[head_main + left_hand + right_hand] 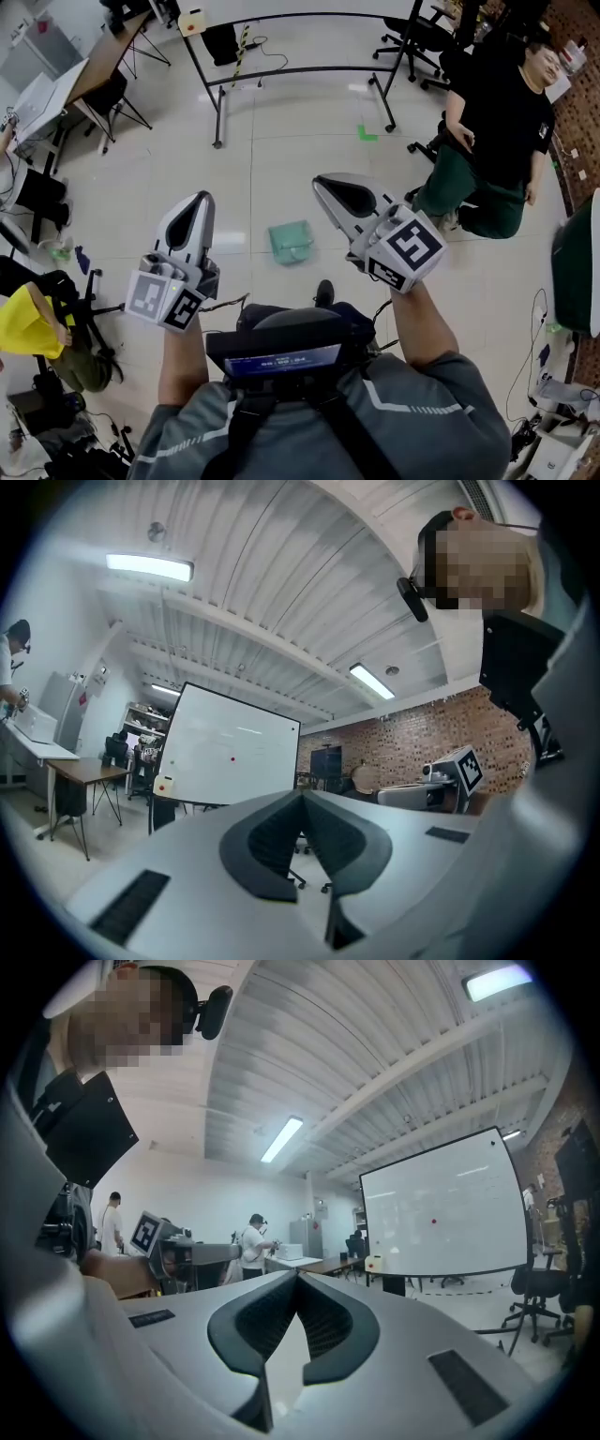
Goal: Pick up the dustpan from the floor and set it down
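A pale green dustpan [291, 242] lies flat on the tiled floor, in the head view between and beyond the two grippers. My left gripper [199, 199] is held level above the floor to the dustpan's left, jaws closed together and empty. My right gripper [323, 183] hovers to the dustpan's right, also shut with nothing in it. In the left gripper view the left gripper [302, 797] points across the room at a whiteboard [230, 752]; the dustpan does not show there. The right gripper [298, 1277] faces the same whiteboard [441, 1208] in its own view.
A black whiteboard stand [300, 70] spans the floor ahead, with a green tape mark [367, 134] near its right foot. A person in black sits on the floor at right [497, 122]. Desks and chairs [89, 84] line the left side. Office chairs [412, 37] stand at far right.
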The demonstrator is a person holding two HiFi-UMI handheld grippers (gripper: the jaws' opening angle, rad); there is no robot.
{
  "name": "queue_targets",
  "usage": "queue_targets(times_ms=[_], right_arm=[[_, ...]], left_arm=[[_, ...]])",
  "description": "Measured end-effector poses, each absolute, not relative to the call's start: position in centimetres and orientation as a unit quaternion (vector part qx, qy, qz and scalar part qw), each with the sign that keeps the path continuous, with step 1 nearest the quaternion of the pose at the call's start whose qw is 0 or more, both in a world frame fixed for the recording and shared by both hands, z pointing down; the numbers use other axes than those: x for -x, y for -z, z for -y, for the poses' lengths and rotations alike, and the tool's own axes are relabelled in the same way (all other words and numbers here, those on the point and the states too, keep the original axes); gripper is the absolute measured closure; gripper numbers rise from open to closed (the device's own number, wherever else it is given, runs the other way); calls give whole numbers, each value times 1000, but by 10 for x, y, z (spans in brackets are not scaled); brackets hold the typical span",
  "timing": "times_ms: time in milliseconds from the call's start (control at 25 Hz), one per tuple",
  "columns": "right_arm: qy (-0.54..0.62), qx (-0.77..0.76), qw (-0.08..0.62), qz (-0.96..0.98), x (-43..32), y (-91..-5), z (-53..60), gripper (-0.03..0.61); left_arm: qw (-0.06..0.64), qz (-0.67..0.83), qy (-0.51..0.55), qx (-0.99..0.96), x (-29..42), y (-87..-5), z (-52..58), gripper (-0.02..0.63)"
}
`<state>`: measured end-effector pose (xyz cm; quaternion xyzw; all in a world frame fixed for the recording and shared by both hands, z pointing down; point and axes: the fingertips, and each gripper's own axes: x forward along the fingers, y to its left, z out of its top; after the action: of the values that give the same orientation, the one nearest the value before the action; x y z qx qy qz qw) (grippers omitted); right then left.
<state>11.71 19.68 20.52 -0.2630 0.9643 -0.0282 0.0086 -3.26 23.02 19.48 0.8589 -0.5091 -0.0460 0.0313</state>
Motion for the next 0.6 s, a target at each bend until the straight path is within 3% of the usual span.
queue_targets(times_ms=[440, 520, 600], right_arm=[[28, 272, -11, -962, -77, -213, -173, 566], [23, 265, -22, -964, -60, -225, -163, 509], [19, 258, -31, -966, -45, -242, -152, 506]], left_arm=[[31, 495, 28, -868, 77, -199, -200, 581], [38, 492, 26, -870, 90, -214, -189, 581], [44, 486, 23, -873, 101, -234, -178, 581]])
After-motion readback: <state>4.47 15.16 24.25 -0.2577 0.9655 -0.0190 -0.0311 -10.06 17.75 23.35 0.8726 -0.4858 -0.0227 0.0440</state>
